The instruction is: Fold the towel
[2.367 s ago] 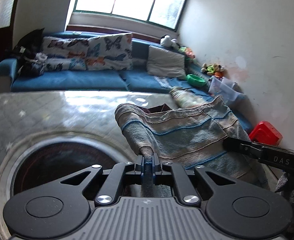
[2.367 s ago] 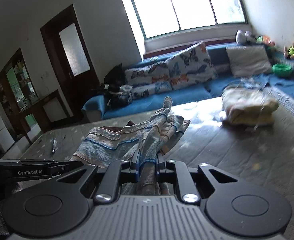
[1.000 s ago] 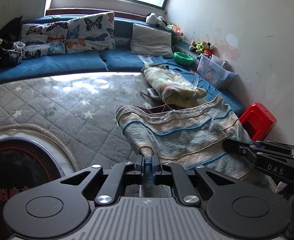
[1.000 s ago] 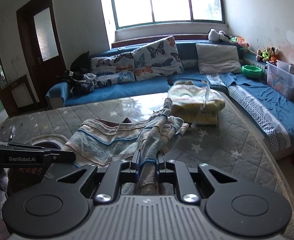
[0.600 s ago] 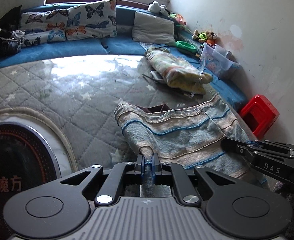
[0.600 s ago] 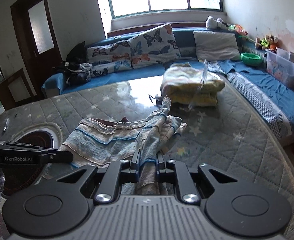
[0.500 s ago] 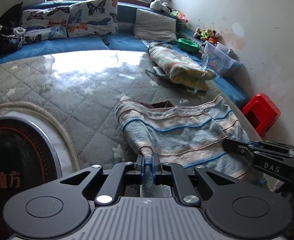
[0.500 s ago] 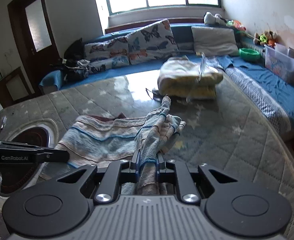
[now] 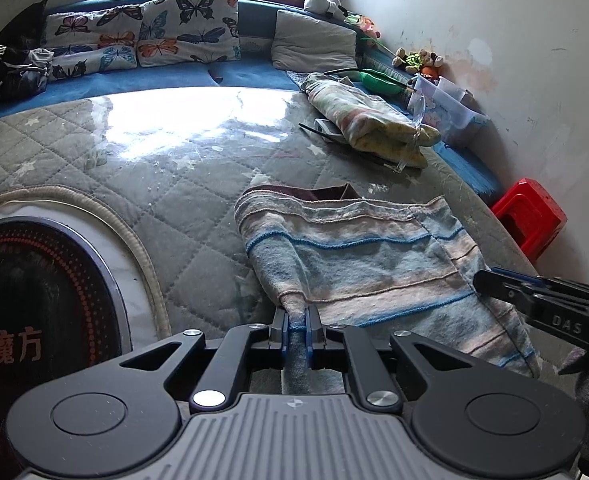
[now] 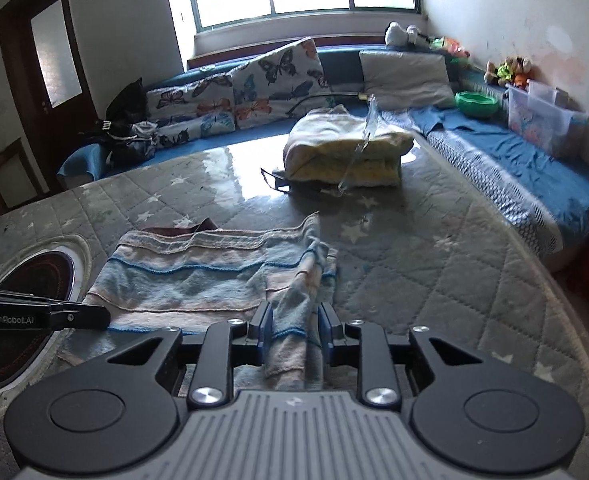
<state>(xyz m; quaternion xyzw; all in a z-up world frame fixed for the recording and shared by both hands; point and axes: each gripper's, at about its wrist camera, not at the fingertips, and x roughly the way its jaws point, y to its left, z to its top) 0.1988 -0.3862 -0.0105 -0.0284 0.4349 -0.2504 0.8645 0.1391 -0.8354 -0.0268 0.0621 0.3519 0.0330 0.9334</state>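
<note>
Soft, striped towel (image 9: 358,264) lies spread on the grey mat (image 9: 166,184), bunched at the right end. The left gripper (image 9: 296,322) pinches one near corner tight. The right gripper (image 10: 292,330) has let go; its jaws stand apart with cloth loose between them. I think the towel is light and floppy, so hold it by the corners.

Folded blanket (image 10: 344,148) on quilted mattress (image 10: 434,264); red stool (image 9: 528,216).

Left gripper (image 9: 296,322): lower centre, jaws pinched tight.
Right gripper (image 10: 292,326): lower centre, jaws parted.
</note>
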